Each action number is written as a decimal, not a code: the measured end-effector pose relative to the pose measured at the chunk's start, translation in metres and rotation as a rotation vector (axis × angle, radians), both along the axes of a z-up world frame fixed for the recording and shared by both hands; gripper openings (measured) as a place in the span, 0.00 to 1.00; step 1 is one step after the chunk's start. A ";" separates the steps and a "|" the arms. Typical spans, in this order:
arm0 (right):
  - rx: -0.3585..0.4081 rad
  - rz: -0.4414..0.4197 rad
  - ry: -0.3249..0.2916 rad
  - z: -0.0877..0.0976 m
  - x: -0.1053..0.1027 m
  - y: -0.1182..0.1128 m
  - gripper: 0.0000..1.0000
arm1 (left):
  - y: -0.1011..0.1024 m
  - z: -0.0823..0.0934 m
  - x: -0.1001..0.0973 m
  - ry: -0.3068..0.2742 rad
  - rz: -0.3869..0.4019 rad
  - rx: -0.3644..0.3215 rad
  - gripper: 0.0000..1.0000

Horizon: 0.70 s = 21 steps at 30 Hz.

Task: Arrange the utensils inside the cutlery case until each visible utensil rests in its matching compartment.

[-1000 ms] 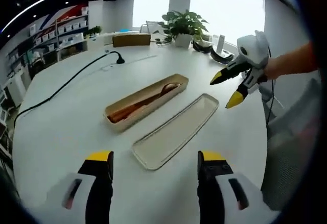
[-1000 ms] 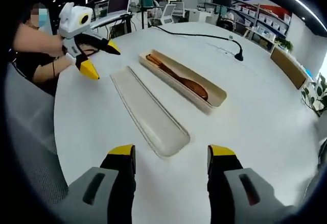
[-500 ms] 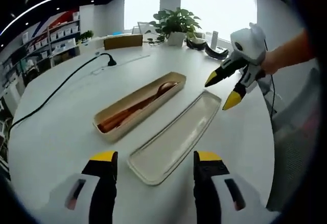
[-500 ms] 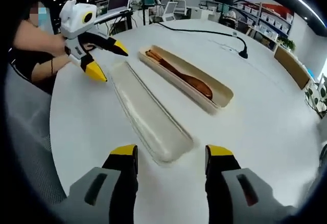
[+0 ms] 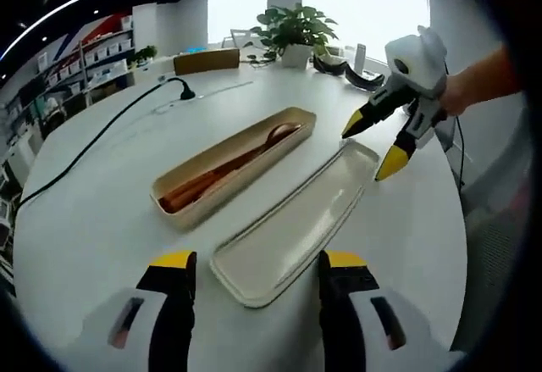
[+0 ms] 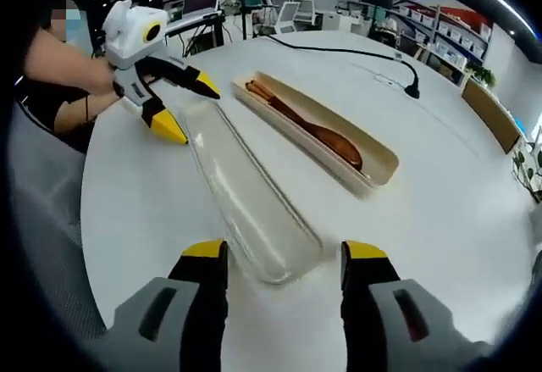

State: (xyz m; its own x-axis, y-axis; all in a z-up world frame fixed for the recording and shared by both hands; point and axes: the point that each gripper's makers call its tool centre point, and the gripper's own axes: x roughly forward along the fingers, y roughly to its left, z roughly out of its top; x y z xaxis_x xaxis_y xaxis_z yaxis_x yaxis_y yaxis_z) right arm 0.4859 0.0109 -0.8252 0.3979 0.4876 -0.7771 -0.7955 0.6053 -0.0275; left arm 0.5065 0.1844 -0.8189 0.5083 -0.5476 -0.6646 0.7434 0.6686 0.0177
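Observation:
A long beige cutlery case (image 5: 196,210) lies open on the white table, with a wooden spoon (image 5: 230,169) and other brown wooden utensils lying lengthwise in it. Its clear lid (image 5: 292,224) lies upturned beside it. My left gripper (image 5: 258,262) is open just short of the lid's near end. My right gripper (image 5: 373,145) is open at the lid's far end. In the right gripper view the case (image 6: 315,158), spoon (image 6: 326,137) and lid (image 6: 241,190) run away from my open right gripper (image 6: 284,251). The left gripper (image 6: 190,111) stands open at the lid's other end.
A black power cable (image 5: 106,139) with a plug crosses the table beyond the case. A potted plant (image 5: 292,31) and a brown box (image 5: 206,60) stand at the far edge. A person's arm (image 6: 63,67) holds the left gripper. The table edge (image 6: 85,219) curves close by.
Both grippers have closed in on the two ends of the lid. The case, utensils and lid have not moved on the table.

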 end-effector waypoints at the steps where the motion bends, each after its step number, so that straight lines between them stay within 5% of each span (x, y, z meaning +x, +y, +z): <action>1: 0.005 0.016 0.005 0.000 -0.002 0.003 0.47 | -0.002 0.001 0.001 -0.009 0.003 -0.013 0.57; 10: 0.014 0.025 0.007 0.000 -0.006 0.002 0.45 | -0.003 -0.001 -0.001 -0.022 0.029 -0.034 0.59; 21: 0.043 0.019 0.126 0.003 -0.029 0.001 0.44 | -0.009 -0.001 -0.016 -0.035 0.030 -0.046 0.61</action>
State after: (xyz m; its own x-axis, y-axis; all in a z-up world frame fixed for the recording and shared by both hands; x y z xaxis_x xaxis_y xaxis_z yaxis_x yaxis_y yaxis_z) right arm 0.4569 0.0122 -0.8223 0.2889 0.5279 -0.7986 -0.8021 0.5889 0.0991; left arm 0.4905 0.1755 -0.8199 0.5478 -0.5611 -0.6206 0.7223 0.6915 0.0124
